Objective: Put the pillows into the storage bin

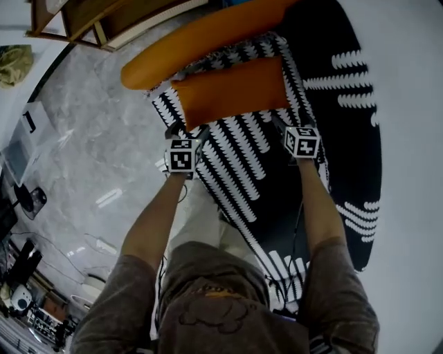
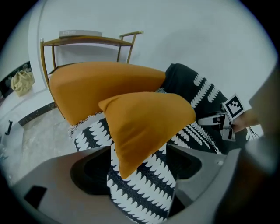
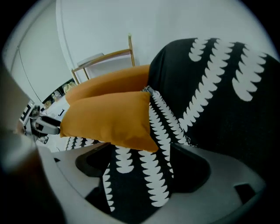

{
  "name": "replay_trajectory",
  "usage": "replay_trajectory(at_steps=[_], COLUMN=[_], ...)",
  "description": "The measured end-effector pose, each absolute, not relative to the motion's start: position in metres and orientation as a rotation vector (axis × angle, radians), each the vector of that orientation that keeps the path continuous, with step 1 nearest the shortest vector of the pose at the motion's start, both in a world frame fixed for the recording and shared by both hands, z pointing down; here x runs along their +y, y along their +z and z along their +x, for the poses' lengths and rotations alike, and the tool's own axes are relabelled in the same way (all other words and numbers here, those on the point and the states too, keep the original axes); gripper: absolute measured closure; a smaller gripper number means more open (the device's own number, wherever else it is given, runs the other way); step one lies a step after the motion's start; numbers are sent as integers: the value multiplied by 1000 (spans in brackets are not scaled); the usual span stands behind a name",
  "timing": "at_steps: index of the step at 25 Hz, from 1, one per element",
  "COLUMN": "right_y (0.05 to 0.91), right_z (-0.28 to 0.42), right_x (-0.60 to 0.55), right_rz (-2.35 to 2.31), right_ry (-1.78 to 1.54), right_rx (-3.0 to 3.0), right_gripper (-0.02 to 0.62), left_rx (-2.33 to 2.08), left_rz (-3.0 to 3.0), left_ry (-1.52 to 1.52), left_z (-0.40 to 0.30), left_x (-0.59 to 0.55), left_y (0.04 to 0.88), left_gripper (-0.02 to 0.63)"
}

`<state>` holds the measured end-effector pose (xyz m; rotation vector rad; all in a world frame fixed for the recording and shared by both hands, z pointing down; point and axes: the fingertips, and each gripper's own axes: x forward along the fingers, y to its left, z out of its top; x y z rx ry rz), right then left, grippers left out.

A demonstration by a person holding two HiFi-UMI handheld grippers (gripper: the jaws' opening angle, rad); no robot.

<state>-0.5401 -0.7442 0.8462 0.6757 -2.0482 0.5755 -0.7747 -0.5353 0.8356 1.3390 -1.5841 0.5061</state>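
Observation:
A small orange pillow [image 1: 232, 93] lies on a black-and-white patterned pillow [image 1: 235, 173]. A longer orange pillow [image 1: 201, 34] sits behind it, and a big black cushion with white marks [image 1: 339, 124] lies to the right. My left gripper [image 1: 187, 131] stands open at the small pillow's near left corner. In the left gripper view that orange corner [image 2: 144, 122] and the patterned pillow's edge [image 2: 140, 197] lie between its wide jaws [image 2: 140, 166]. My right gripper [image 1: 285, 126] is open at the near right corner, with the orange pillow [image 3: 109, 120] and patterned fabric [image 3: 140, 188] between its jaws [image 3: 142, 168].
A wooden rack [image 1: 90, 21] stands on the grey marble floor [image 1: 83, 152] behind the pillows. A yellowish bag [image 1: 14, 62] sits far left, and cables and small gear [image 1: 28, 290] crowd the lower left. A white surface [image 1: 408, 104] borders the big cushion on the right.

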Motion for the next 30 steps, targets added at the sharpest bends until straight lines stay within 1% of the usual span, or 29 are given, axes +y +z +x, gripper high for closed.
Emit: replay_trajectory(at_steps=[3, 6, 7, 8, 9, 12, 14, 16, 19, 24, 28, 30], right_y=[873, 891, 895, 897, 897, 884, 867, 842, 790, 678, 587, 547], right_z=[-534, -541, -545, -549, -552, -557, -561, -562, -546, -509, -458, -420], right_x=[-757, -757, -755, -752, -750, -748, -749, -750, -746, -742, -709, -693], right_rz=[625, 481, 419, 367, 333, 333, 377, 433, 506, 659, 818, 928], right_ry=[516, 464, 462, 463, 462, 484, 518, 556, 580, 554, 552, 549], right_rx=[-2032, -2013, -2005, -2000, -2002, -2028, -2052, -2080, -2115, -2189, -2210, -2211], right_gripper=[195, 234, 274, 331, 353, 421, 466, 502, 517, 520, 520, 520], left_rx=[-1554, -1507, -1489, -1474, -1463, -1470, -1498, -1519, -1514, -1509, -1483, -1438], left_rz=[1330, 1345, 1354, 1362, 1368, 1371, 1373, 1373, 1406, 1563, 1702, 1796], left_ry=[507, 518, 524, 533, 542, 540, 509, 467, 444, 431, 457, 475], left_z=[-768, -764, -763, -762, -761, -763, -770, -774, -766, -744, -706, -677], left_x=[-541, -545, -547, -548, -550, -555, -564, -574, -582, -597, -588, -594], left_y=[856, 865, 866, 867, 867, 856, 837, 811, 763, 664, 579, 543], left_gripper=[222, 260, 277, 296, 316, 411, 455, 481, 497, 499, 497, 497])
